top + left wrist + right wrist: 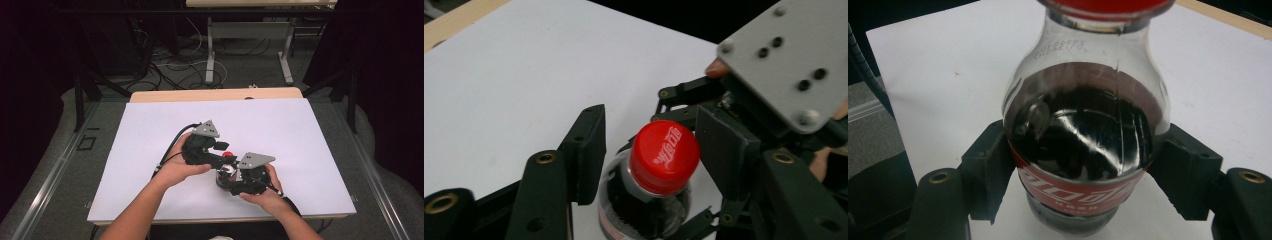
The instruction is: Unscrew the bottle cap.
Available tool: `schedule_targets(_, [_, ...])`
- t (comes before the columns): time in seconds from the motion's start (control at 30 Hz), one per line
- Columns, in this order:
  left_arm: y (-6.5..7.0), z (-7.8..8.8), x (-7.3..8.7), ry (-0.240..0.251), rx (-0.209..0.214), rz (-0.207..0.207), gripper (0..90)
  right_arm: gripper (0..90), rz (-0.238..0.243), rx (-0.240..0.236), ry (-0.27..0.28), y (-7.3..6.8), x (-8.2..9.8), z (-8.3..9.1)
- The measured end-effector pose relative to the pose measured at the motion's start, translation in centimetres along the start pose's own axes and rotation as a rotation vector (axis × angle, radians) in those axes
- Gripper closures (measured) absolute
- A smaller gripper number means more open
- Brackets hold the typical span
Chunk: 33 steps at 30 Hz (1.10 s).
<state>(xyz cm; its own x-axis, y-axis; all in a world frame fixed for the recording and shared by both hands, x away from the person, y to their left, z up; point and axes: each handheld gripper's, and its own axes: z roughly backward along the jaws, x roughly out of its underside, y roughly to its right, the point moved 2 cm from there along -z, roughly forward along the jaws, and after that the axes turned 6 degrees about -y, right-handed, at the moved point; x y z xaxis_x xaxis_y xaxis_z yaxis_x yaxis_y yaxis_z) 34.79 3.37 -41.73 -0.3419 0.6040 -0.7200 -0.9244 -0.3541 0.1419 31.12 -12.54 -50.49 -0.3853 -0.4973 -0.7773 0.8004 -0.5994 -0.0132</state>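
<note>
two grippers work one cola bottle (226, 172) near the front edge of the white table (150, 150), about midway along it. left gripper (649, 150): flat black pads flank the ribbed red cap (665, 156) with gaps on both sides, not clamped. right gripper (1088, 175): jaws pressed on the labelled body, holding the bottle upright. step in hand: cap removal. next move calls for closing on the cap and twisting. bottle is clear, glossy, rounded plastic; liquid is dark.
</note>
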Motion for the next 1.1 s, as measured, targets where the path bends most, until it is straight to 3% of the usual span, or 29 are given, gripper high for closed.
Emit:
schedule_targets(0.17, [0.3,-0.2,0.0,0.004,-0.001,-0.004,60.6,30.1,0.0,0.003,-0.005,0.0,0.0,-0.1])
schedule_targets(0.23, [0.5,-0.3,0.0,0.008,-0.021,-0.003,61.2,30.1,0.002,0.009,-0.001,0.0,0.1,-0.1])
schedule_targets(0.3, [0.7,-0.5,0.1,0.03,-0.053,0.011,61.4,30.2,-0.002,0.013,0.0,0.1,0.1,-0.2])
schedule_targets(0.33, [0.9,-0.4,0.0,0.022,-0.067,0.037,61.5,30.2,-0.004,0.017,-0.001,0.1,0.1,-0.2])
schedule_targets(0.43, [1.6,-0.8,-0.1,0.031,-0.151,0.11,61.7,30.2,-0.027,0.03,-0.008,0.0,0.1,-0.2])
schedule_targets(0.53, [2.3,-1.3,-0.3,0.038,-0.238,0.148,61.7,30.2,-0.036,0.06,-0.006,0.1,0.1,-0.4])
schedule_targets(0.67, [2.8,-1.6,-0.5,0.045,-0.282,0.188,61.7,30.2,-0.048,0.064,-0.001,0.2,0.2,-0.3])
schedule_targets(0.73, [2.8,-1.6,-0.6,0.04,-0.284,0.193,61.7,30.2,-0.049,0.069,-0.001,0.2,0.2,-0.3])
schedule_targets(0.77, [2.8,-1.5,-0.6,0.047,-0.273,0.188,61.5,30.2,-0.054,0.063,0.014,0.2,0.2,-0.4])
schedule_targets(0.83, [2.6,-1.3,-0.6,0.05,-0.253,0.177,60.7,30.2,-0.047,0.055,-0.01,0.2,0.2,-0.1])
schedule_targets(0.93, [2.6,-0.7,-0.7,0.069,-0.205,0.197,57.0,30.2,-0.031,0.062,0.008,0.3,0.1,-0.1])
schedule_targets(1.03, [2.3,0.3,-0.9,0.084,-0.198,0.167,51.9,30.2,-0.029,0.046,0.011,0.3,0.0,-0.1])
schedule_targets(1.1, [2.0,0.8,-0.9,0.086,-0.163,0.149,48.5,30.2,-0.031,0.038,0.01,0.2,0.0,-0.1])
